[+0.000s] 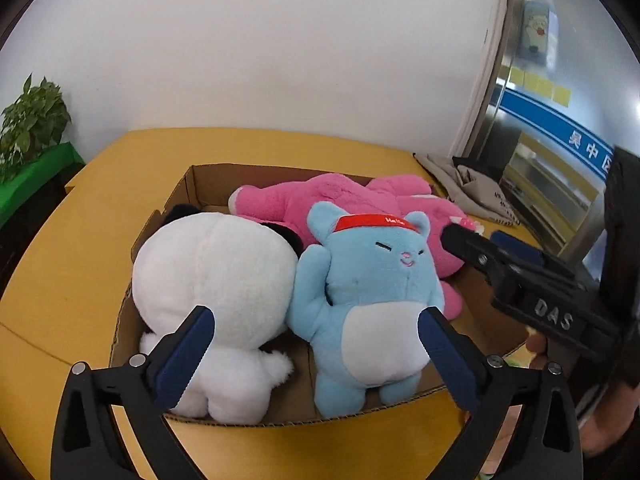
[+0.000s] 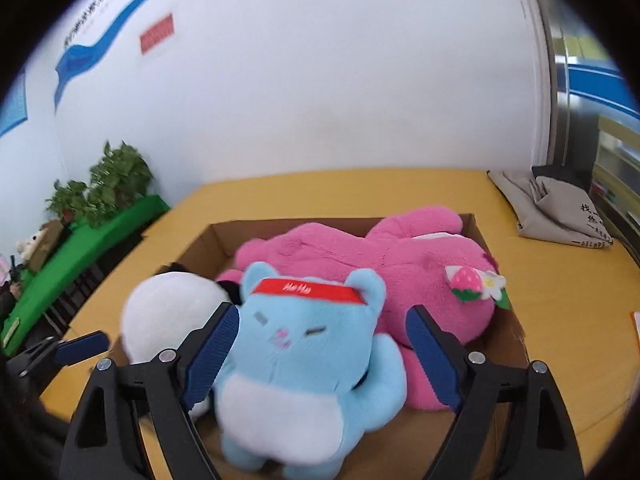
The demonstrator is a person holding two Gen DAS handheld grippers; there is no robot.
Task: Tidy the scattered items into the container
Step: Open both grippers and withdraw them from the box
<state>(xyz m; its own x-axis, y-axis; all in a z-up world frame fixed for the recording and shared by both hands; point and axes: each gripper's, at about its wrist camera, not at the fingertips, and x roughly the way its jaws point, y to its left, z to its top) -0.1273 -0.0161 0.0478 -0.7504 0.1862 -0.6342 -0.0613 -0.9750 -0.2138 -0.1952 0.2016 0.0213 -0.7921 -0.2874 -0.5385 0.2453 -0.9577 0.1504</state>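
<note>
A shallow cardboard box [image 1: 200,184] [image 2: 216,236] sits on the yellow table. In it lie a pink plush [image 1: 340,196] [image 2: 420,264], a white plush [image 1: 212,272] [image 2: 164,316] and a blue cat plush with a red headband [image 1: 360,288] [image 2: 304,364]. My left gripper [image 1: 316,356] is open and empty above the box's near edge, over the white and blue plushes. My right gripper [image 2: 324,356] is open with the blue cat between its fingers, not squeezed. In the left wrist view the right gripper [image 1: 464,240] reaches in from the right beside the cat's head.
A grey cloth bag [image 1: 468,188] [image 2: 556,208] lies at the table's back right. A potted plant [image 1: 32,120] [image 2: 116,180] stands on a green ledge at the left. A white wall runs behind the table. A metal door frame [image 1: 532,80] is at the right.
</note>
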